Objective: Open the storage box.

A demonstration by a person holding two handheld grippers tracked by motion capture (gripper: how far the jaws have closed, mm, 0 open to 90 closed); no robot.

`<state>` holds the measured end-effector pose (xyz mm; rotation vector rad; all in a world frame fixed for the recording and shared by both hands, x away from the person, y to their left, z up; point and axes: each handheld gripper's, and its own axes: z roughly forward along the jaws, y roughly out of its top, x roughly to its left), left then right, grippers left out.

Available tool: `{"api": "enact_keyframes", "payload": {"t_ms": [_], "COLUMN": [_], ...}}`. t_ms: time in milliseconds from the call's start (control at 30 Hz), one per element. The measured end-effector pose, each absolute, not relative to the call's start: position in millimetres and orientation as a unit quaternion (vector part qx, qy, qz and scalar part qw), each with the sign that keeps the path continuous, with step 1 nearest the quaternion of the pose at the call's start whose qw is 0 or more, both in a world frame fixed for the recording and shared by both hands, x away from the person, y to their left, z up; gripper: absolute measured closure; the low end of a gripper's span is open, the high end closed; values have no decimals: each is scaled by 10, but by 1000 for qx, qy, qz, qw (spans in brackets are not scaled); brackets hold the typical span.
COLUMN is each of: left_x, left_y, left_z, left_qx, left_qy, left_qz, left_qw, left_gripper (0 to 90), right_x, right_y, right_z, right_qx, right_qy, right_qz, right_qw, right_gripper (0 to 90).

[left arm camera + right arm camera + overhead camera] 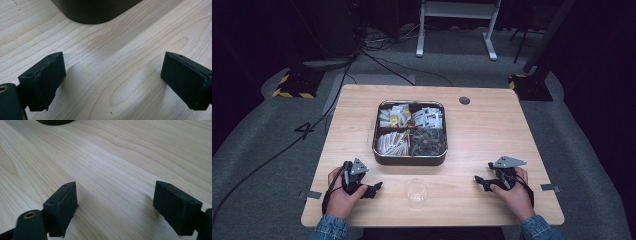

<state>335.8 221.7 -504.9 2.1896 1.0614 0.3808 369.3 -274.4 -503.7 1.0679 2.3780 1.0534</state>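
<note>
Found both tools parked at the near edge of the surface [492,130], one in each hand, sleeves in denim just behind. Kept the left hand-held gripper [376,188] low over bare wood, jaws spread wide with nothing between them, as seen along its own pads in the left gripper view [112,82]. Kept the right hand-held gripper [480,182] likewise low and gaping, empty, with plain wood grain between its jaws in the right gripper view [113,207]. Spotted the clear plastic cup [417,192] upright and apparently empty between the two tools, near the front edge, apart from both. Beyond it, placed at mid-surface, noted the square metal tin [409,159], split into four compartments: pale sachets [391,142] at front left, dark round pieces [428,141] at front right, mixed small packets [394,116] across the back; too small to read any label. Judged the step as the opening reach, probably toward the tin for something meant for the cup. Would have been wise to send one tool forward and down over a single compartment, jaws kept wide until they straddled one sachet alone, then closed on its upper edge rather than on the heap. Would have helped to steady the light cup with the other tool, gently, since thin plastic could buckle or tip under a hard squeeze or a passing knock.
</note>
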Motion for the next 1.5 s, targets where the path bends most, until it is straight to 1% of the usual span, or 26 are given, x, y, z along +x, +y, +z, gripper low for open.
{"api": "enact_keyframes", "payload": {"t_ms": [33,67,400,433,467,533,600,667,733,800,900,1000,1133,1200,1500], "left_x": [3358,3363,3397,3397,3397,3397,3396,3397,3400,3401,3412,3418,3427,3440,3445], "left_y": [2217,2223,2260,2259,2259,2259,2259,2259,2259,2254,2260,2271,2253,2243,2243], "left_z": [-5049,-5049,-5049,-5049,-5049,-5049,-5049,-5049,-5049,-5052,-5051,-5050,-5053,-5053,-5054], "left_qx": [838,840,847,847,847,847,847,847,847,845,847,850,849,849,849], "left_qy": [406,403,389,389,389,389,389,389,389,391,387,382,385,386,385], "left_qz": [146,144,140,140,140,140,140,140,141,139,139,138,139,139,140], "left_qw": [333,334,335,335,335,335,335,335,335,336,336,336,335,333,334], "left_gripper": [62,61,57,57,57,57,57,57,56,55,53,53,43,39,37], "right_x": [3693,3691,3683,3678,3678,3667,3664,3664,3664,3660,3639,3628,3624,3624,3696], "right_y": [-2744,-2746,-2710,-2706,-2706,-2702,-2694,-2693,-2688,-2682,-2670,-2648,-2628,-2609,-2460], "right_z": [-5037,-5040,-5040,-5039,-5039,-5013,-4988,-4980,-4948,-4935,-4876,-4809,-4763,-4688,-4441], "right_qx": [375,367,377,377,377,375,374,373,372,372,369,368,369,375,399], "right_qy": [834,838,834,834,834,837,841,842,846,846,844,840,836,830,800], "right_qz": [370,369,366,367,367,363,359,359,358,359,362,371,376,381,412], "right_qw": [164,162,166,166,166,161,153,150,135,133,139,144,151,162,179], "right_gripper": [190,171,161,181,181,263,301,312,331,336,341,322,322,354,354]}}
